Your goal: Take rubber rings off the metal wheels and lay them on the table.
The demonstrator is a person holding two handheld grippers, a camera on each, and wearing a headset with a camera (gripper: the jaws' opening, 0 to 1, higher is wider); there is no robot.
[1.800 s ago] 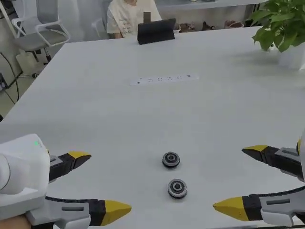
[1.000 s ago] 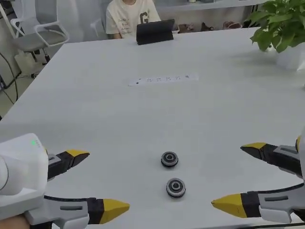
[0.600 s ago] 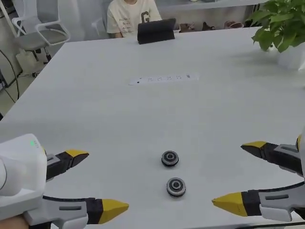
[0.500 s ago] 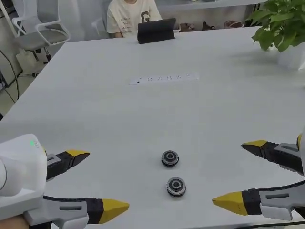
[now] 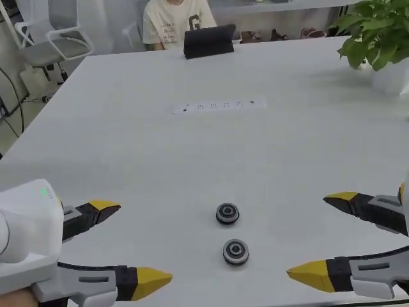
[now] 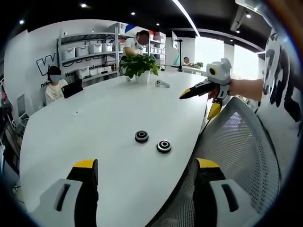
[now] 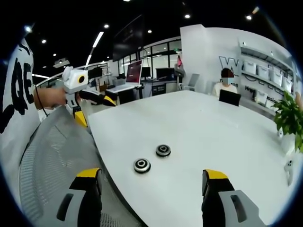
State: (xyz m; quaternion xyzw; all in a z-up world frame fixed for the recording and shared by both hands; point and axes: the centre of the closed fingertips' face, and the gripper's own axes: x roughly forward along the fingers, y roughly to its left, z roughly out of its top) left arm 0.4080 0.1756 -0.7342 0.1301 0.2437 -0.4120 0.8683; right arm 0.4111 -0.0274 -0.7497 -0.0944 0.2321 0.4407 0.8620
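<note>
Two small metal wheels with black rubber rings lie flat on the white table near its front edge: the far wheel [image 5: 227, 213] [image 6: 141, 136] [image 7: 163, 151] and the near wheel [image 5: 236, 251] [image 6: 164, 146] [image 7: 141, 165]. My left gripper [image 5: 131, 242] [image 6: 144, 170] is open at the front left, well left of the wheels, with nothing between its yellow-tipped jaws. My right gripper [image 5: 323, 236] [image 7: 151, 179] is open at the front right, equally apart from them. Each gripper faces the wheels from its side.
A white power strip [image 5: 219, 105] lies mid-table. A dark laptop [image 5: 209, 41] and a seated person [image 5: 174, 19] are at the far end. A potted plant [image 5: 377, 38] stands at the back right. A mesh chair back [image 6: 236, 156] sits below the front edge.
The head camera drifted slightly; the right gripper has sunk a little lower in the picture. Wheels and left gripper have not moved.
</note>
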